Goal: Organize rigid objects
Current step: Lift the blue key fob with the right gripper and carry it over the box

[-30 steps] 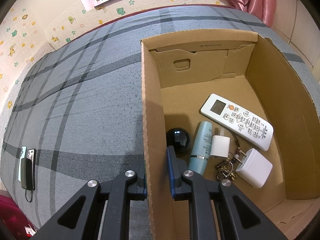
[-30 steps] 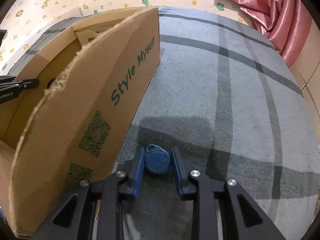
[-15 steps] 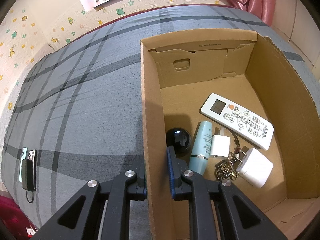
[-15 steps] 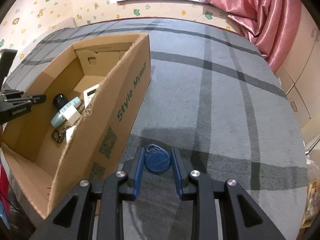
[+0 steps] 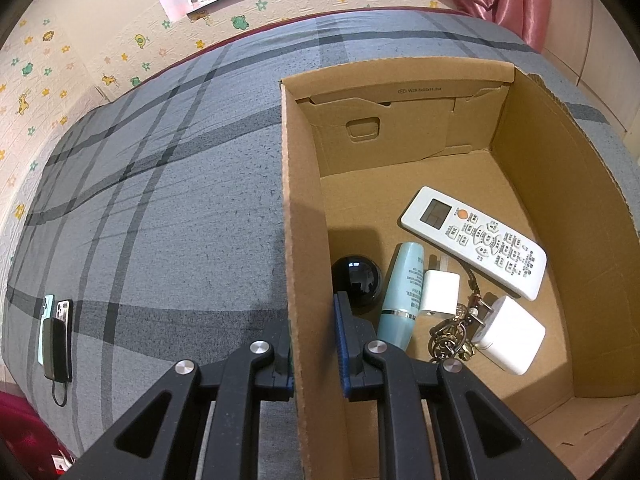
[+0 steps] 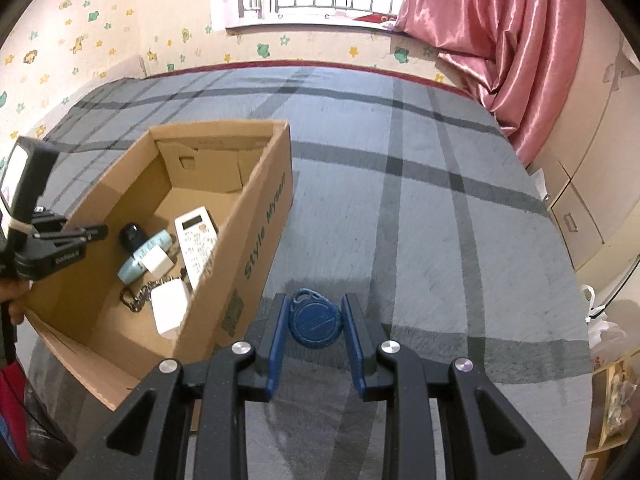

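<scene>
Presently: blue key fob point(image 6: 316, 319), a small, light, stiff plastic disc with smooth faces, likely slippery; best taken across its flat rim. It sits pinched between the right gripper point(image 6: 315, 332) pads, above the bedspread, the cardboard box point(image 6: 256, 216) at ten o'clock. Left gripper point(image 5: 314, 340) is clamped on the box's left wall

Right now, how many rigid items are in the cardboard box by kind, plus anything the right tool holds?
remote: 1
white chargers: 2
teal tube: 1
black ball: 1
keyring: 1
blue key fob, in the right tool: 1
Total: 7
</scene>
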A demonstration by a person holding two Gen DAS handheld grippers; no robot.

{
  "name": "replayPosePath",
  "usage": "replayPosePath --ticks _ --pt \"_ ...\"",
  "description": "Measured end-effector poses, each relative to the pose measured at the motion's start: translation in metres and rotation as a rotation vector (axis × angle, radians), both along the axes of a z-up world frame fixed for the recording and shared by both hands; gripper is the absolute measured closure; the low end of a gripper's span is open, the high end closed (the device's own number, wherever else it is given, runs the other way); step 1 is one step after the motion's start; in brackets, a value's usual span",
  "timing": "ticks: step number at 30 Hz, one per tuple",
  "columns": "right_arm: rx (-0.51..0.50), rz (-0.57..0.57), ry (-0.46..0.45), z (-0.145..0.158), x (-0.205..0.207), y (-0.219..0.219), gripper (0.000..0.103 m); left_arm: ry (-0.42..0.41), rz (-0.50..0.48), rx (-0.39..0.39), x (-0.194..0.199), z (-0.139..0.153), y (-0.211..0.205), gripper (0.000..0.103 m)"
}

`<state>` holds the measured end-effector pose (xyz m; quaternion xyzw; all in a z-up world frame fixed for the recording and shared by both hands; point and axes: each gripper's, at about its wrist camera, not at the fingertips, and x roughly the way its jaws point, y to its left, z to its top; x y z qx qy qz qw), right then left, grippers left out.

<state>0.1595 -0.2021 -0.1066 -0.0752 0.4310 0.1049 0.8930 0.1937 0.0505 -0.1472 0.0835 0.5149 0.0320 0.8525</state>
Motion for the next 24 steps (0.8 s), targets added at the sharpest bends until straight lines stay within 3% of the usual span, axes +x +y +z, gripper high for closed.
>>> replayPosePath --ticks 24 --pt "0.018 0.057 -0.117 0.060 0.010 0.041 0.075 0.000 -0.002 -0.009 0.000 -0.001 0.002 0.087"
